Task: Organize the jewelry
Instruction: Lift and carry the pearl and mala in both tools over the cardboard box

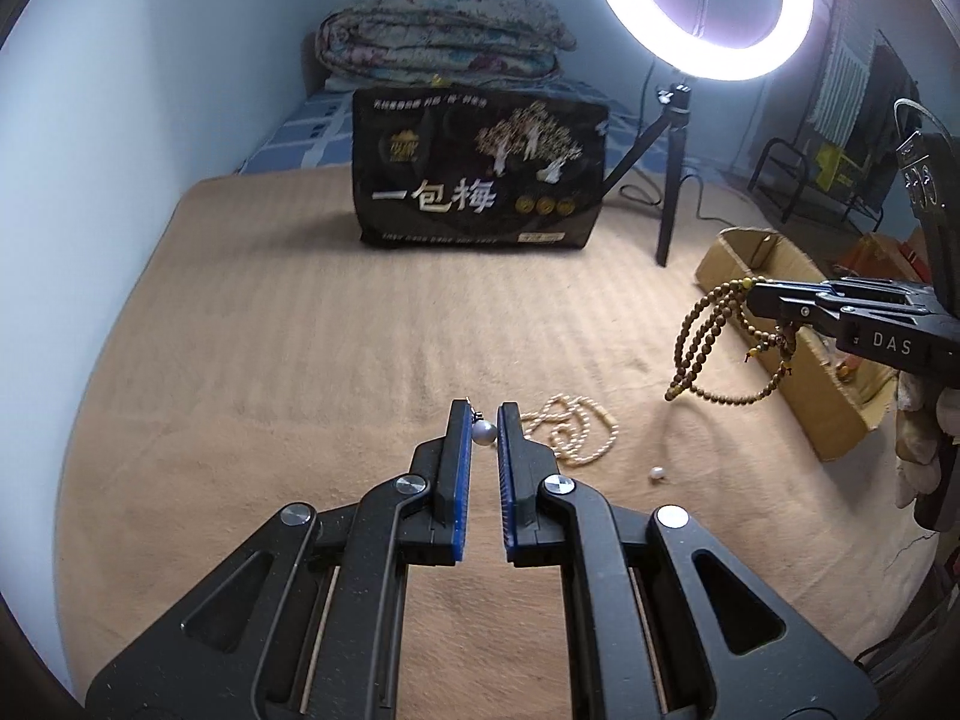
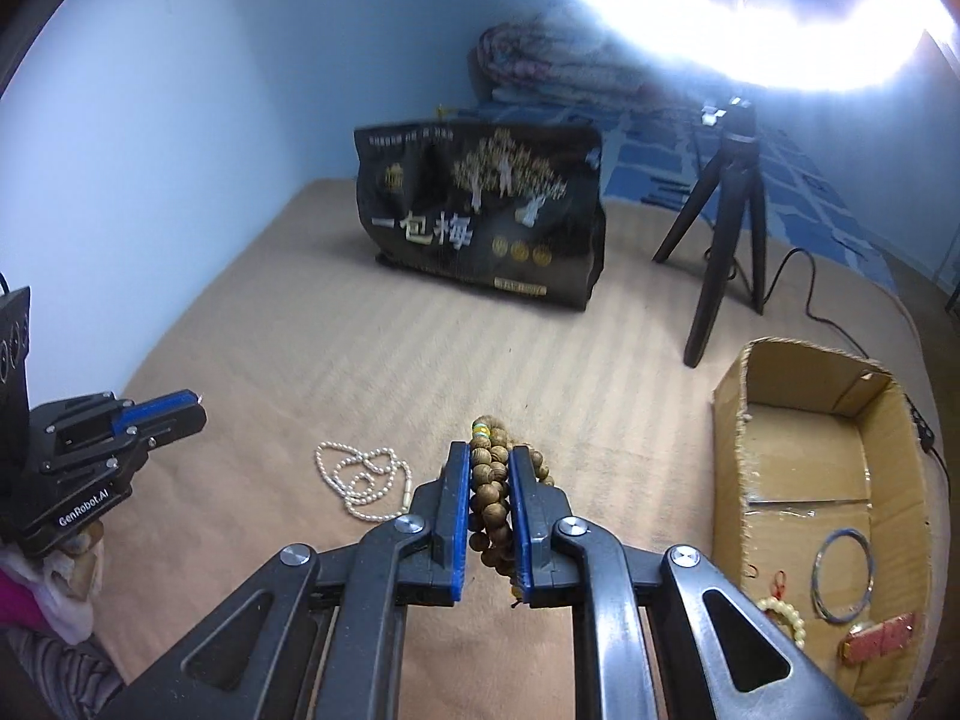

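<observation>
1. Two grippers are above a tan blanket [image 1: 288, 348], each clamped on jewelry.
2. The left gripper [image 1: 483, 414] pinches a small pearl earring [image 1: 483, 432] at its fingertips; the pearl hangs in the narrow gap between the blue pads.
3. The right gripper [image 2: 491, 456] is closed on a brown bead strand [image 2: 489, 492], whose loops dangle clear of the blanket in the left wrist view.
4. A white pearl necklace [image 2: 366, 483] lies coiled on the blanket between the two grippers.
5. A single loose pearl [image 1: 658, 473] rests on the blanket near that necklace.
6. An open cardboard box [image 2: 729, 420] stands to the right, holding a thin bangle [image 2: 843, 573], a pale bead bracelet [image 2: 783, 615] and a red piece [image 2: 879, 642].
7. A black bag [image 1: 480, 174] and a ring light [image 1: 702, 6] on a tripod stand farther back.
</observation>
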### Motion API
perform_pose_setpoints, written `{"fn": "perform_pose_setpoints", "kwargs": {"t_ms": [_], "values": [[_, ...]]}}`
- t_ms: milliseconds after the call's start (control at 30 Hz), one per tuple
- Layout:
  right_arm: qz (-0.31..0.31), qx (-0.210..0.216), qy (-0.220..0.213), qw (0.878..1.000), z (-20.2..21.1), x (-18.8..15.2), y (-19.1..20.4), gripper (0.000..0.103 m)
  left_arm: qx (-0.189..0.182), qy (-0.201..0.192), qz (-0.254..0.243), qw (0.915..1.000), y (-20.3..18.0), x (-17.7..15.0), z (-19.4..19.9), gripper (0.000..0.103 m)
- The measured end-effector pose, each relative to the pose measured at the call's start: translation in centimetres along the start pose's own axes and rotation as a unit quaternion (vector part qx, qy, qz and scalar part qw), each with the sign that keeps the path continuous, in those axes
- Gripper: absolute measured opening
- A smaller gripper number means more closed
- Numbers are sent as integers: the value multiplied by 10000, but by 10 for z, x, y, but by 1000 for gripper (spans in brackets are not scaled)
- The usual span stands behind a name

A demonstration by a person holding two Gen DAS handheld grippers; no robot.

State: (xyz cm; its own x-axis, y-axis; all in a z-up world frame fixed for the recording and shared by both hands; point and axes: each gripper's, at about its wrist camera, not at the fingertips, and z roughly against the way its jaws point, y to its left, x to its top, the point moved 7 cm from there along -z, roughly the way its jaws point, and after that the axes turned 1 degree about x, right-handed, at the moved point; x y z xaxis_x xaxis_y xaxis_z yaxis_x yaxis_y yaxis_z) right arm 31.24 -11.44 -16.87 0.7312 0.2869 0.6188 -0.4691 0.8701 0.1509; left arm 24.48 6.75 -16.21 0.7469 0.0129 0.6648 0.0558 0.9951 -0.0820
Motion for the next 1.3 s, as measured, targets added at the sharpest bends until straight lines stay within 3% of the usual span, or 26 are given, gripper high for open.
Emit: {"fn": "perform_pose_setpoints", "kwargs": {"t_ms": [367, 633, 1033, 1300], "values": [[-184, -94, -545, 9983, 61, 10, -19, 10, -396, -222, -146, 9989, -54, 20, 26, 7], [-512, -299, -909, 9941, 101, 16, -69, 10, -810, -323, -436, 9952, -120, 36, 33, 7], [-896, -593, -1019, 9890, 123, 0, -139, 10, -1277, -270, -736, 9887, -214, 47, 15, 7], [-1053, -597, -948, 9881, 111, -4, -170, 10, -1454, -188, -829, 9857, -257, 46, -9, 7]]}}
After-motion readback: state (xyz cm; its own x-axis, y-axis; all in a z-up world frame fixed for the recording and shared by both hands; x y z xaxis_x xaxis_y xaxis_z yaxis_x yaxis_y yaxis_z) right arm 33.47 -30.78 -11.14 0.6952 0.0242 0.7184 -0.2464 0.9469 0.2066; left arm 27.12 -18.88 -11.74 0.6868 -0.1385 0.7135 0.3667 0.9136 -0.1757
